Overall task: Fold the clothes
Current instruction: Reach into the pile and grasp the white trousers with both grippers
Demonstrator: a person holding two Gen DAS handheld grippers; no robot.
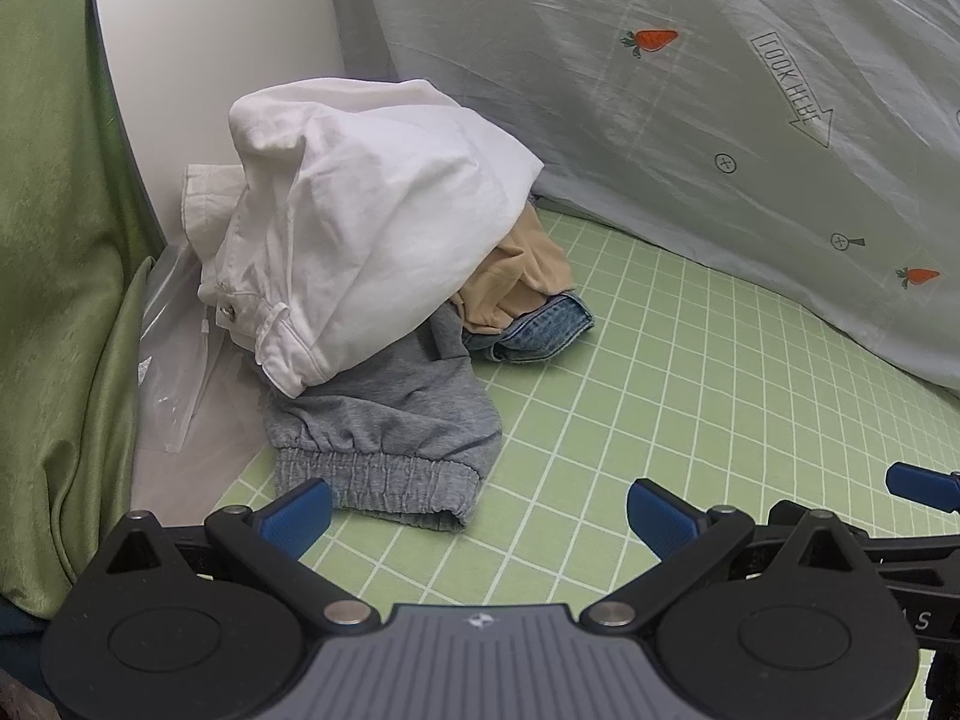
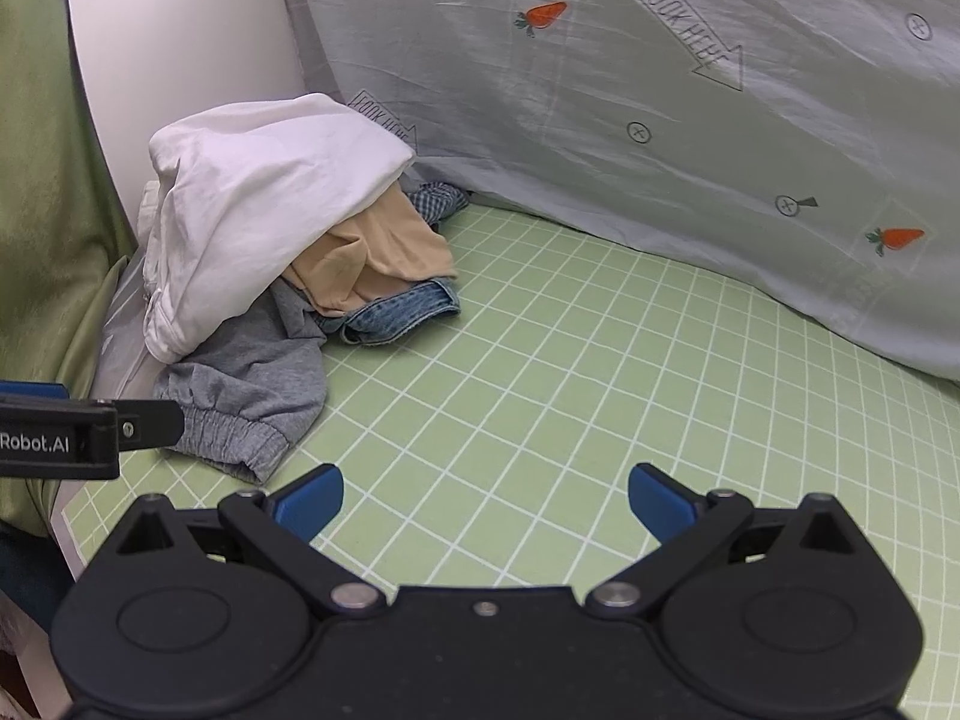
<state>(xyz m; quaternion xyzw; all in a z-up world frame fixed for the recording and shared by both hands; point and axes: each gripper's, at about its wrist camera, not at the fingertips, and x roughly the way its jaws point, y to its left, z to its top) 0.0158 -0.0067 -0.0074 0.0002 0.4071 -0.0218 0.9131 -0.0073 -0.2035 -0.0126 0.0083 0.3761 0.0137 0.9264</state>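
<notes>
A pile of clothes lies at the far left of the green grid mat (image 1: 660, 420). On top is a white garment (image 1: 372, 204), under it a tan one (image 1: 528, 276), a blue denim piece (image 1: 540, 330) and a grey sweat garment with an elastic cuff (image 1: 390, 438). The right wrist view shows the same white garment (image 2: 258, 192), tan garment (image 2: 372, 258), denim (image 2: 402, 312), grey garment (image 2: 252, 396) and a checked cloth (image 2: 438, 198). My left gripper (image 1: 480, 516) is open and empty, just short of the grey cuff. My right gripper (image 2: 486, 504) is open and empty over the bare mat (image 2: 600, 390).
A pale sheet with carrot prints (image 1: 690, 120) hangs along the back and right. A white panel (image 1: 198, 60) and a green curtain (image 1: 54, 240) stand at the left. A clear plastic bag (image 1: 174, 360) lies beside the pile.
</notes>
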